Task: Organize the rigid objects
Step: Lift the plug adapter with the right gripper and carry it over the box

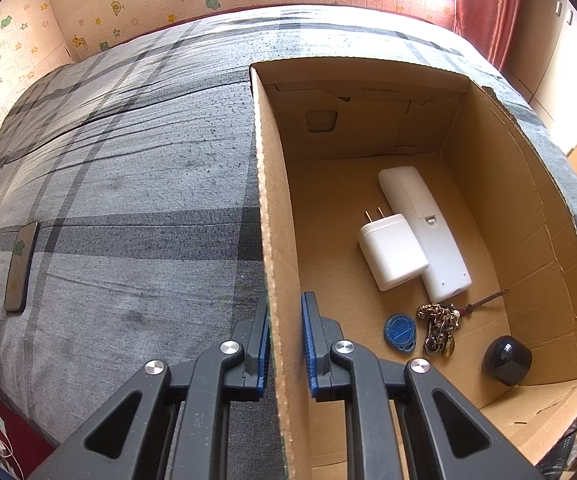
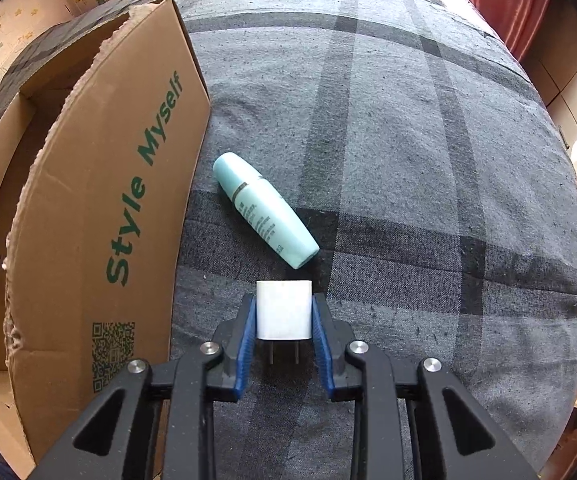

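Two grippers at work over grey plaid bedding: left gripper pinched on cardboard box wall; right gripper clamped on white charger, prongs toward camera, beside box, near teal bottle. Inside box: second charger, remote, keys.

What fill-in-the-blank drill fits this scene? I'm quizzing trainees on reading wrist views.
1. The left gripper is shut on the box's ____.
2. The right gripper is shut on a white ____, prongs toward the camera.
3. The bottle lies on the ____, outside the box.
4. Inside the box, the remote lies beside a ____.

Missing words: wall; charger; bed; charger
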The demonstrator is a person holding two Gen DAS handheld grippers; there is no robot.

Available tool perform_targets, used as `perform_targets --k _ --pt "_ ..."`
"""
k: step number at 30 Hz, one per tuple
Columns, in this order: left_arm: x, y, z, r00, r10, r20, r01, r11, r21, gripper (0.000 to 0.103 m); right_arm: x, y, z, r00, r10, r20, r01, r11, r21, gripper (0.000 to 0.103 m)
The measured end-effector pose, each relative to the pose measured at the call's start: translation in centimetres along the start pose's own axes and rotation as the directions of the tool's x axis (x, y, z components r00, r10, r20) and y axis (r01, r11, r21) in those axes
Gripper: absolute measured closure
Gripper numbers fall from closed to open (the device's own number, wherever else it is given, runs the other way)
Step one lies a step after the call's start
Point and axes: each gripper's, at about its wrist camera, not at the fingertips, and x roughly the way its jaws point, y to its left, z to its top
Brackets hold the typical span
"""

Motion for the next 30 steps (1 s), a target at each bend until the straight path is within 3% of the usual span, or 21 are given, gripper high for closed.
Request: perform_targets --k 30 --pt "0.0 -0.1 0.1 1.0 -0.001 0.001 0.001 1.0 0.002 0.088 -9.6 2.3 1.1 0.996 -0.054 0.076 0.056 0.998 -0.027 0.075"
